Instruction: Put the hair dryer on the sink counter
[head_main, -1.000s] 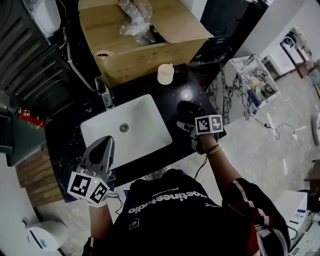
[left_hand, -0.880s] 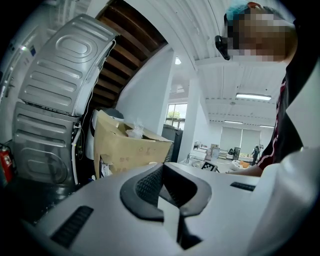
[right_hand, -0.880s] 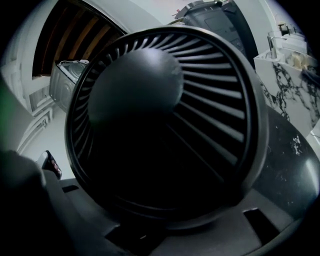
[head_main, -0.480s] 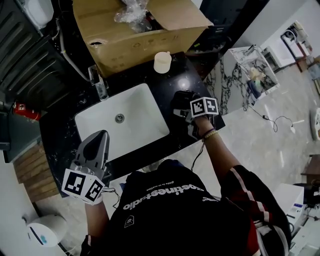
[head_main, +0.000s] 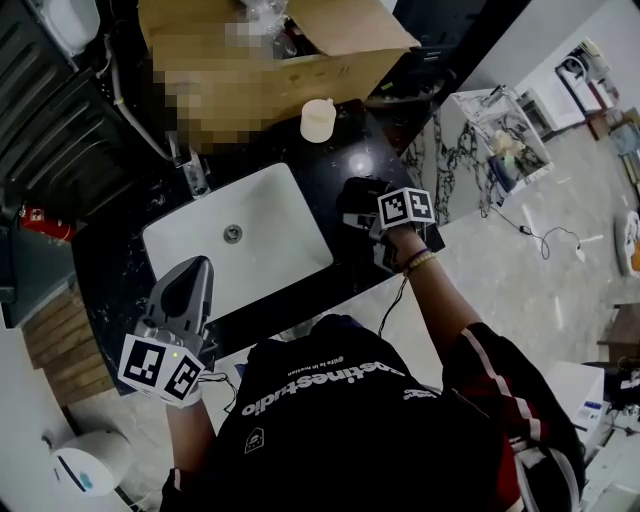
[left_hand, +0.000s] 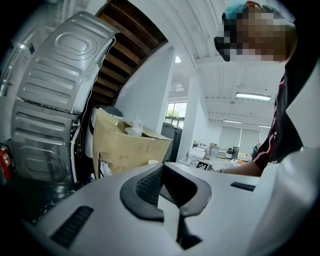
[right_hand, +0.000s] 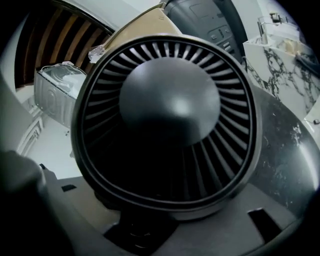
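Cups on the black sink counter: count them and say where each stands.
1. The cream cup stands near the counter's back edge, before the cardboard box, beyond the white basin's right corner; the box may hide others.

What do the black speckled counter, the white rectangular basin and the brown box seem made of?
Black speckled counter: probably polished stone, glossy with pale flecks. White rectangular basin: likely glazed ceramic, smooth. Brown box: cardboard, matte, folded flap.
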